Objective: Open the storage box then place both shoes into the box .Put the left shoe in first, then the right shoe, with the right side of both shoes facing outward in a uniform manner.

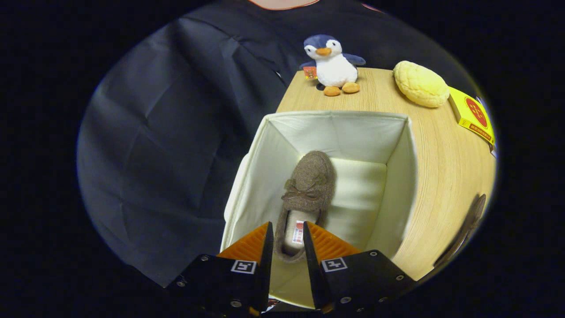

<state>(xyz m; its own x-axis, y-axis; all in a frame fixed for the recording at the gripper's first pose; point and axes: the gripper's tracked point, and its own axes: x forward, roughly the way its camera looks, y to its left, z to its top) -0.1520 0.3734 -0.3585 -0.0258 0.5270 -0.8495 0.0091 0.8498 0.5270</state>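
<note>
A: Nearest to us, the gripper (287,240) sits over the near end of the storage box (399,176), its two fingers (266,251) parted a little, the heel of a brown shoe (309,187) showing in the gap between them.

B: Pinching it?

A: Cannot tell. The fingers flank the heel closely, but whether both press on it, or the shoe lies below them on the box floor, is not clear from here.

B: Count the shoes for me.

A: One in the box: fuzzy, brown, small bow on top, toe pointing away toward the far wall. It lies along the left half of the pale floor; the right half is bare lining. At the near right, on the wooden table (446,176), a dark curved shape (468,225) lies, too warped to name.

B: The box itself?

A: One, cream fabric, top open, standing on the table's left part.

B: Beyond it?

A: One plush penguin (333,66) upright at the far edge, one yellow bun-shaped cushion (420,84) right of it, and one yellow packet (472,115) touching the cushion's right side.
</note>
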